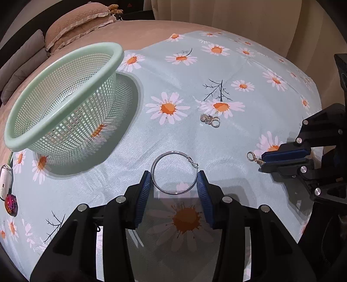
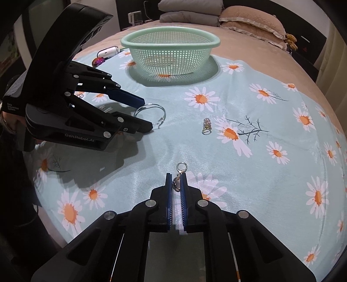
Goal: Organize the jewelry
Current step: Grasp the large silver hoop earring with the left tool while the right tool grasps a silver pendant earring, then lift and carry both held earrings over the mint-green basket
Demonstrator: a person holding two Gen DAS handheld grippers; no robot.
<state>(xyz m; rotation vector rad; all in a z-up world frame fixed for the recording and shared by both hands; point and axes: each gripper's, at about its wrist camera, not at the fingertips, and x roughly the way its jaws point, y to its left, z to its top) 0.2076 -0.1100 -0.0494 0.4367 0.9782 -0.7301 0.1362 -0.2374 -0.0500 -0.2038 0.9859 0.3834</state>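
Observation:
A large silver hoop earring (image 1: 172,172) lies on the daisy cloth (image 1: 195,76). My left gripper (image 1: 174,181) is open, its blue pads either side of the hoop's near half; it also shows in the right wrist view (image 2: 146,113) by the hoop (image 2: 150,113). My right gripper (image 2: 176,181) is shut on a small drop earring (image 2: 177,181), whose ring (image 2: 181,166) sticks out past the tips; it shows in the left wrist view (image 1: 252,156) at the right gripper (image 1: 263,161). A sparkly earring (image 1: 209,120) (image 2: 207,125) lies mid-cloth. A green mesh basket (image 1: 65,102) (image 2: 170,53) stands beyond.
A white case (image 1: 4,182) (image 2: 107,52) and a red-purple gem (image 1: 11,205) (image 2: 98,61) lie by the basket at the cloth's edge. The cloth covers a tan bed with pillows (image 2: 249,21) and folded grey bedding (image 2: 188,12) behind.

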